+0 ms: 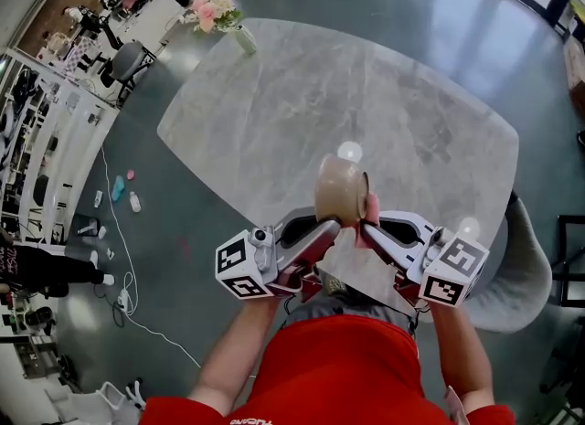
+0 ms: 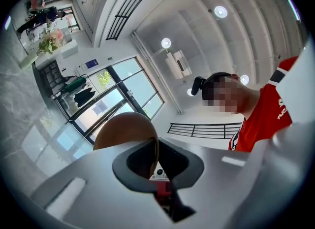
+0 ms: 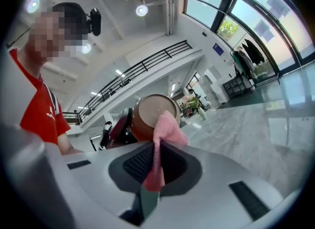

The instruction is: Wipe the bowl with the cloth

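A brown bowl [image 1: 341,187] is held on its side above the near edge of the grey table [image 1: 274,112]. My left gripper [image 1: 331,226] is shut on the bowl's rim [image 2: 153,149], which runs between the jaws in the left gripper view. My right gripper [image 1: 367,224] is shut on a pink cloth [image 3: 165,129]; its bunched tip rests against the bowl's outside [image 3: 147,117]. In the head view the cloth [image 1: 366,263] hangs down between the two grippers.
A vase of pink flowers [image 1: 219,17] stands at the table's far left corner. A grey chair [image 1: 521,277] sits at the table's right side. Small bottles [image 1: 119,190] and a white cable [image 1: 123,259] lie on the floor to the left.
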Available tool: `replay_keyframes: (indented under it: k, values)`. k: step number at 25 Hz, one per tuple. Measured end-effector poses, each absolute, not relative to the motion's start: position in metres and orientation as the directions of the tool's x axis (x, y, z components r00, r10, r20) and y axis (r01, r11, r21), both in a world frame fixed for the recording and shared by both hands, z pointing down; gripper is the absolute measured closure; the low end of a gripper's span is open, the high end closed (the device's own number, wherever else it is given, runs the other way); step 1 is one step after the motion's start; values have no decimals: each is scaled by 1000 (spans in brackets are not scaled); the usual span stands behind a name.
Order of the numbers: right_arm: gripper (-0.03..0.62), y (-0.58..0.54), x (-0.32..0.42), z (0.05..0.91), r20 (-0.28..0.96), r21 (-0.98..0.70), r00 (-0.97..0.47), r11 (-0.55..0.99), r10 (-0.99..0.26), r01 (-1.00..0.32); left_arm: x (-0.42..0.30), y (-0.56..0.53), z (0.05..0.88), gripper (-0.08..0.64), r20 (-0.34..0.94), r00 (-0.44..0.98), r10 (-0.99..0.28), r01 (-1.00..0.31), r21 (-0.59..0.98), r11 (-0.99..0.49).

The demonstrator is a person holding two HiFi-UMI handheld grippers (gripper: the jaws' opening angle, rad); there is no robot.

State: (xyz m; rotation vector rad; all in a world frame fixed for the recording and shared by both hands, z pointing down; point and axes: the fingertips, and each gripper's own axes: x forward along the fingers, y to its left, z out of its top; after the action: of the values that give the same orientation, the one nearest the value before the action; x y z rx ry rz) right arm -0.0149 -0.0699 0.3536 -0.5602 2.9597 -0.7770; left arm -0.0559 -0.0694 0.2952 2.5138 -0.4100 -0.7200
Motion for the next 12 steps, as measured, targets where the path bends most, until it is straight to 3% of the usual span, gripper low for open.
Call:
replay_keyframes:
  k: [6,12]
  values:
    - [571,-54,-33,335,18,-452,-957,851,-291,-267,-57,-79,313,545,-319,818,-479,-268,525,-808]
    - [571,-61,-22,350,70,-453,-941,830,-331,-325,-52,-75,307,545,-308,820,-483,-284,513,-810]
